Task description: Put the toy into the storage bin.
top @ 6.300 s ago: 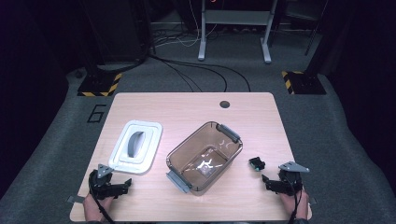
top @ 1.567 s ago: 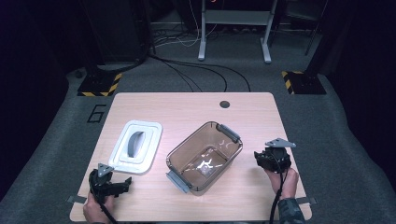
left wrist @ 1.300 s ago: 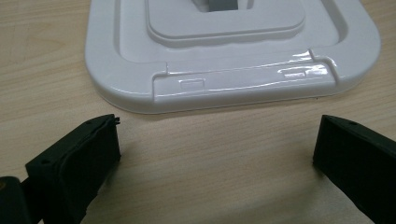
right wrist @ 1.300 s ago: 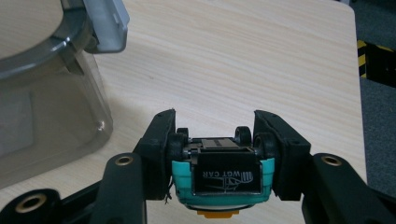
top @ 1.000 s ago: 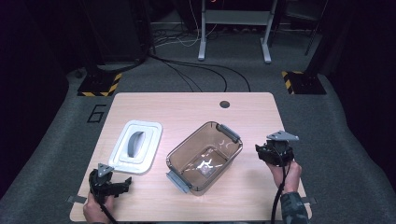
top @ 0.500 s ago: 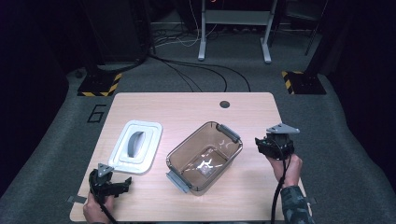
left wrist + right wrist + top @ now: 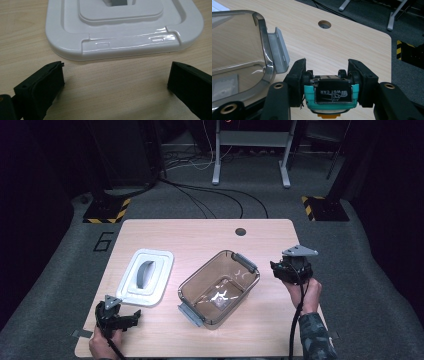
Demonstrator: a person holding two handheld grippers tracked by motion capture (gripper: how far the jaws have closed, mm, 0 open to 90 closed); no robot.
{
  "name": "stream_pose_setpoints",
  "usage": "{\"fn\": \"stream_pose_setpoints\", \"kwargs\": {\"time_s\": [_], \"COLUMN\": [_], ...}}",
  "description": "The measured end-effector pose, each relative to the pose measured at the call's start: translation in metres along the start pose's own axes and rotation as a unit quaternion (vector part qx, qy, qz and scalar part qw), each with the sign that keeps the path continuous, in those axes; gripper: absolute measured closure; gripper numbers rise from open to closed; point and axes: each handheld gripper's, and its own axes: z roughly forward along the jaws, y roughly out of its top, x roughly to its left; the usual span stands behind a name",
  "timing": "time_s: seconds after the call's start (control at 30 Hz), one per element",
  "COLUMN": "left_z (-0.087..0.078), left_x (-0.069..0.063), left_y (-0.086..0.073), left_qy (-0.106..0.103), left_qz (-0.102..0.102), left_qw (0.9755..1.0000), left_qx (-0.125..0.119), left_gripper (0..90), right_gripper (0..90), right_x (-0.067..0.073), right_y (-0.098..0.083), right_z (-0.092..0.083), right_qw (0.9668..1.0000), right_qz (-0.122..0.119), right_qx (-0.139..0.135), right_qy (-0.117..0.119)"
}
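Observation:
My right gripper (image 7: 327,75) is shut on a small teal and black toy car (image 7: 332,95), its pads pressed against the wheels. In the high view that right gripper (image 7: 286,270) hangs above the table just right of a clear plastic container (image 7: 219,287); the container's grey latch (image 7: 277,50) lies close to the left of the jaws. My left gripper (image 7: 131,316) rests at the table's front left, open, its jaws spread on bare wood just short of a white lid (image 7: 120,27). The white lid (image 7: 146,277) lies flat with a grey handle in its middle.
The wooden table (image 7: 200,235) has a round cable hole (image 7: 240,231) near its far edge. Beyond it are a dark carpet, cables, and yellow-black striped bases (image 7: 102,212). A person's hands and a camouflage sleeve (image 7: 312,337) come in from the front edge.
The right gripper picked up the toy car from the table's right side and has lifted it, moving up and slightly away from the person. The left gripper has stayed put.

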Motion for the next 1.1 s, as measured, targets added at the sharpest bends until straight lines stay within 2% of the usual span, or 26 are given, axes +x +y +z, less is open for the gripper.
{"fn": "stream_pose_setpoints", "kwargs": {"time_s": [0.67,1.1], "left_z": [0.000,0.000], "left_x": [0.000,0.000], "left_y": [0.000,0.000], "left_qy": [0.000,0.000], "left_qz": [0.000,0.000], "left_qw": [1.0000,1.0000], "left_qx": [-0.001,-0.001], "left_gripper": [0.2,0.2], "right_gripper": [49.7,49.8], "right_x": [0.012,0.028], "right_y": [0.025,0.042], "right_z": [-0.002,0.002], "right_qw": [0.9996,0.9986], "right_qz": [-0.018,-0.037], "right_qx": [-0.016,-0.026], "right_qy": [0.010,0.026]}}
